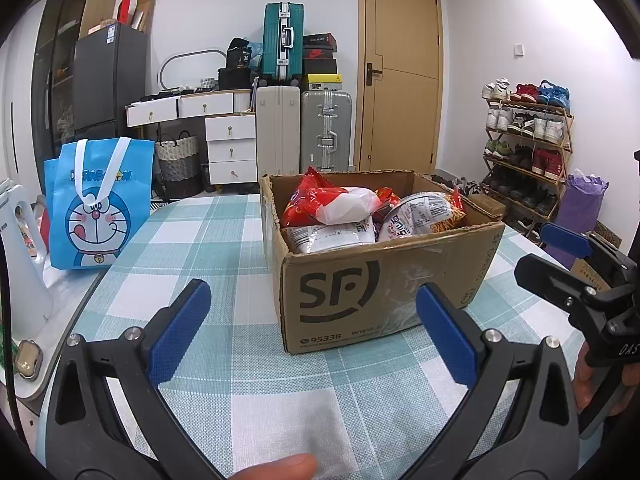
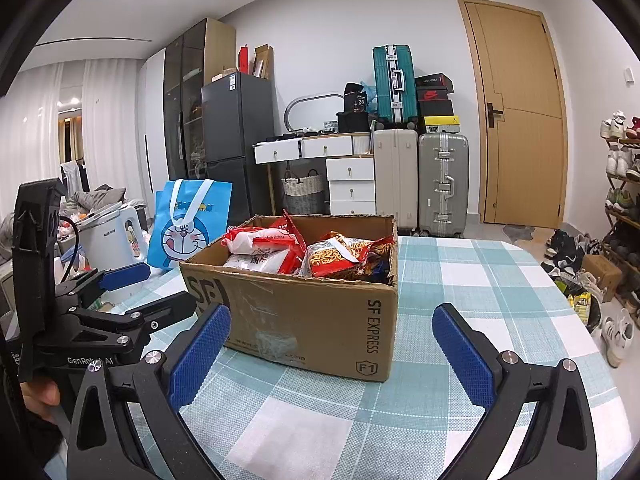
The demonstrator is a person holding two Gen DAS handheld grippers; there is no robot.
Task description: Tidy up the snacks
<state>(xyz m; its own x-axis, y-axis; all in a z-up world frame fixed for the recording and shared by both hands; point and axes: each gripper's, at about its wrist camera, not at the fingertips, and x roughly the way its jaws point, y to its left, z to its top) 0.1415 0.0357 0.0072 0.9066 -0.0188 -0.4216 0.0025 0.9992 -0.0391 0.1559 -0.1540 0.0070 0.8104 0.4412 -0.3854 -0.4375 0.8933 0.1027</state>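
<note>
An open cardboard SF box [image 1: 360, 288] stands on the checked tablecloth, also in the right wrist view [image 2: 320, 320]. It holds several snack bags, red and white ones [image 1: 340, 204] [image 2: 264, 240] and one with yellow sticks [image 2: 344, 256]. My left gripper [image 1: 312, 332] is open and empty, low over the cloth just in front of the box. My right gripper [image 2: 332, 360] is open and empty, in front of the box's right corner. Each gripper shows in the other's view, the right one [image 1: 560, 256] at the right edge and the left one [image 2: 132, 292] at the left.
A blue Doraemon tote bag [image 1: 100, 208] [image 2: 188, 224] stands at the table's left, next to a white kettle [image 1: 20, 260]. The teal checked tablecloth [image 1: 224, 240] covers the table. Suitcases, drawers, a fridge, a door and a shoe rack [image 1: 528, 152] stand behind.
</note>
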